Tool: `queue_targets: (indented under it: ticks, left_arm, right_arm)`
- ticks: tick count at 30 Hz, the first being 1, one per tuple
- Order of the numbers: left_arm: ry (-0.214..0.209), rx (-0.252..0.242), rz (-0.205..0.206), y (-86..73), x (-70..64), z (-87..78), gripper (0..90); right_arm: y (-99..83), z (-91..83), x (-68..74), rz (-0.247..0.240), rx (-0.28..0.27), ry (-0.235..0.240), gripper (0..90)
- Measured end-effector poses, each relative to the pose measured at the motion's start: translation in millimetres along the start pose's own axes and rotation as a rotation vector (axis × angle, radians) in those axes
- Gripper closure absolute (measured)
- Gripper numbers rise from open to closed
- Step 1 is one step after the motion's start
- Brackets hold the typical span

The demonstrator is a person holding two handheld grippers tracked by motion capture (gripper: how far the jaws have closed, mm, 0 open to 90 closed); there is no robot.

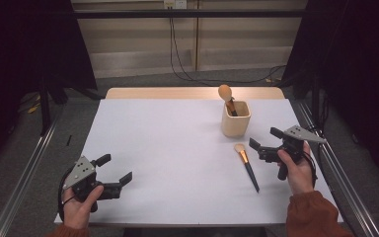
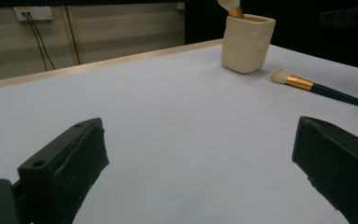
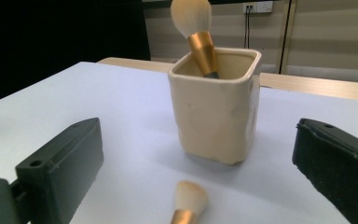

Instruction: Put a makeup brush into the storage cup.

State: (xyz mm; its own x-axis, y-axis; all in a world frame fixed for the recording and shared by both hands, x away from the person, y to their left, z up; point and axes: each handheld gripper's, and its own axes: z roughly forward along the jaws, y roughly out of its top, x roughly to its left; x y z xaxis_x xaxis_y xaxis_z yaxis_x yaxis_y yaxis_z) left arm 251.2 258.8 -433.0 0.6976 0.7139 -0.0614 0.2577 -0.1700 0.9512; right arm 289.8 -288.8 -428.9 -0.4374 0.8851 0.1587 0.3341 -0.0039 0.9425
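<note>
Lying flat right of table centre, loose brush is seen near cup; wide bare surface left. Right tongs spread, empty, just beside brush. Left tongs spread, empty, near-left edge.

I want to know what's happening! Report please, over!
Left gripper open, empty. Right gripper open beside the loose brush. Other brush stands in cup. Nothing in the way.
</note>
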Motion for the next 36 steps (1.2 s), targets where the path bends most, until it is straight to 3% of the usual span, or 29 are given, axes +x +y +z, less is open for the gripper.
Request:
queue_targets:
  ticks: [19, 21, 29, 36]
  left_arm:
    - [0.014, -0.009, -0.004, -1.6, 0.6, -3.9, 2.9]
    - [0.015, -0.013, -0.024, -2.6, 1.2, -3.8, 2.9]
    - [0.015, -0.009, -0.015, -1.4, -2.4, -5.5, 2.9]
    - [0.018, -0.020, -0.017, -1.2, -1.7, -11.4, 2.8]
  right_arm:
    - [-26.5, -44.0, 16.7, -0.016, 0.003, -0.007, 1.5]
    - [-28.9, -49.0, 17.5, -0.018, 0.007, -0.007, 1.3]
    - [-40.3, -71.4, 16.3, -0.011, 0.020, -0.014, 0.7]
    - [-44.1, -77.0, 18.3, -0.022, 0.010, -0.019, 0.7]
